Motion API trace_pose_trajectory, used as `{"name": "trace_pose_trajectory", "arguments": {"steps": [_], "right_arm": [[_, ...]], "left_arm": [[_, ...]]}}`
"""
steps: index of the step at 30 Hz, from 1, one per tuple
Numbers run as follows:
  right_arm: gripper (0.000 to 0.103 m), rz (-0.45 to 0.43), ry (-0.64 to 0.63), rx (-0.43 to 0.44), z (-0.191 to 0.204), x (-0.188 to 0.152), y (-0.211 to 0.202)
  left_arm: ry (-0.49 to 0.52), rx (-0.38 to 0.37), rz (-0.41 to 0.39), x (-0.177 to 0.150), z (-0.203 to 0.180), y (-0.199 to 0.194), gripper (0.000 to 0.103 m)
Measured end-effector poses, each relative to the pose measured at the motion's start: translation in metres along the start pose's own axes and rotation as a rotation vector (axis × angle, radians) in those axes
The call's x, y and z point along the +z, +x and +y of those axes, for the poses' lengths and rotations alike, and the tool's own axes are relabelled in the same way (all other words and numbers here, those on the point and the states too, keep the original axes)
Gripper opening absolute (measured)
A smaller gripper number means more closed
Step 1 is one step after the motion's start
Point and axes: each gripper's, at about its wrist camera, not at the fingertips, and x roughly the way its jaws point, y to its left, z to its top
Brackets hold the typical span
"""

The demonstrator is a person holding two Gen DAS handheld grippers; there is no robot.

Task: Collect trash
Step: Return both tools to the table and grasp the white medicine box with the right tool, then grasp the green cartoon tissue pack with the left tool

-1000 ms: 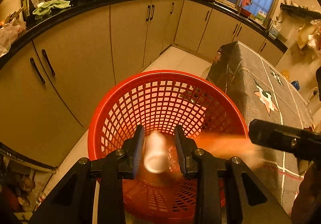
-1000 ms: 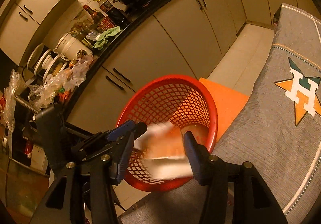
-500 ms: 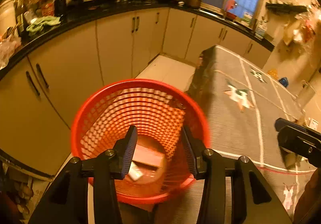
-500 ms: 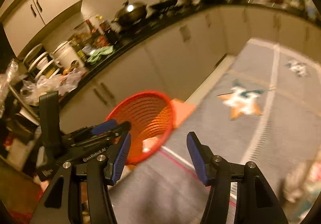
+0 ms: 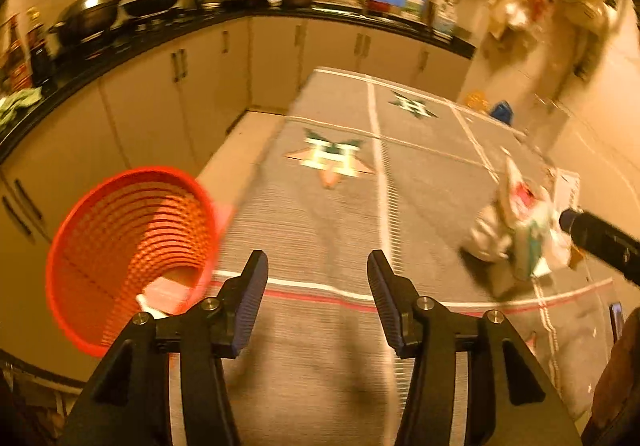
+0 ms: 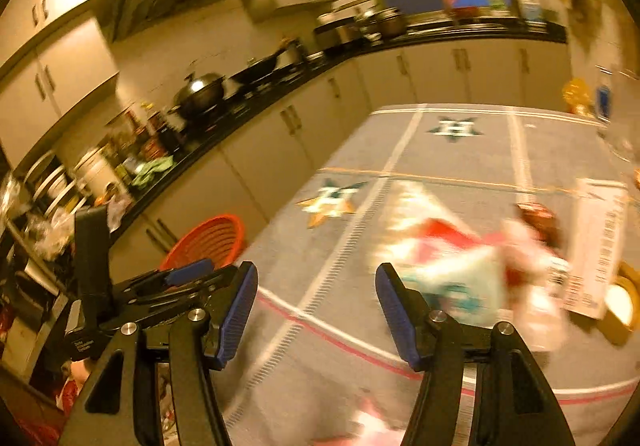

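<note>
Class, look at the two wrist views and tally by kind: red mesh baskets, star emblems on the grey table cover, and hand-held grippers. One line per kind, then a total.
Red mesh basket: 1
Star emblems on the grey table cover: 2
Hand-held grippers, left and right, both empty with jaws opening: 2
Total: 5

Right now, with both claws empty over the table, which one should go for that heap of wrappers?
Right, probably. The right claw faces the wrappers just beyond its open, still-widening jaws. The left claw is nearer the basket, with the heap well off to its right.
</note>
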Motion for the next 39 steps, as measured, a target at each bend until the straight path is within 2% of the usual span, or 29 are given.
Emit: {"name": "trace_pose_trajectory", "arguments": {"steps": [6, 11, 14, 16, 19, 22, 27, 28, 29, 30, 31, 33, 39], "right_arm": [[0.066, -0.057, 0.07, -0.105, -0.055, 0.003, -0.035], [0.066, -0.09, 0.127, -0.251, -0.102, 0.012, -0.053], [0.066, -0.098, 0.17, -0.303, -0.131, 0.017, -0.06], [0.066, -0.081, 0.18, -0.319, -0.151, 0.019, -0.06], [0.071, -0.051, 0.197, -0.326, -0.17, 0.02, -0.049], [0.071, -0.024, 0.215, -0.343, -0.184, 0.017, -0.038], [0.071, -0.011, 0.199, -0.305, -0.19, 0.015, -0.023], [0.061, 0.002, 0.196, -0.296, -0.19, 0.014, -0.019], [0.046, 0.011, 0.188, -0.289, -0.189, 0.012, -0.017], [0.026, 0.017, 0.175, -0.271, -0.187, 0.012, -0.016], [0.02, 0.013, 0.168, -0.244, -0.184, 0.011, -0.016], [0.015, -0.006, 0.152, -0.223, -0.179, 0.009, -0.018], [0.015, -0.134, 0.143, -0.144, -0.172, 0.009, -0.04]], "left_arm": [[0.078, -0.059, 0.035, -0.003, -0.048, 0.013, 0.052], [0.118, -0.104, 0.053, -0.002, -0.078, 0.019, 0.053], [0.129, -0.15, 0.059, 0.002, -0.091, 0.02, 0.058], [0.138, -0.179, 0.062, 0.005, -0.1, 0.022, 0.063], [0.155, -0.192, 0.066, 0.006, -0.112, 0.025, 0.064], [0.175, -0.2, 0.068, 0.005, -0.119, 0.025, 0.064], [0.2, -0.218, 0.074, 0.005, -0.127, 0.029, 0.069], [0.201, -0.219, 0.075, 0.005, -0.127, 0.03, 0.069], [0.202, -0.218, 0.076, 0.006, -0.127, 0.031, 0.069], [0.202, -0.218, 0.078, 0.006, -0.128, 0.032, 0.069], [0.201, -0.219, 0.081, 0.006, -0.128, 0.033, 0.069], [0.194, -0.223, 0.089, 0.007, -0.129, 0.036, 0.069], [0.195, -0.248, 0.088, 0.008, -0.137, 0.041, 0.069]]}}
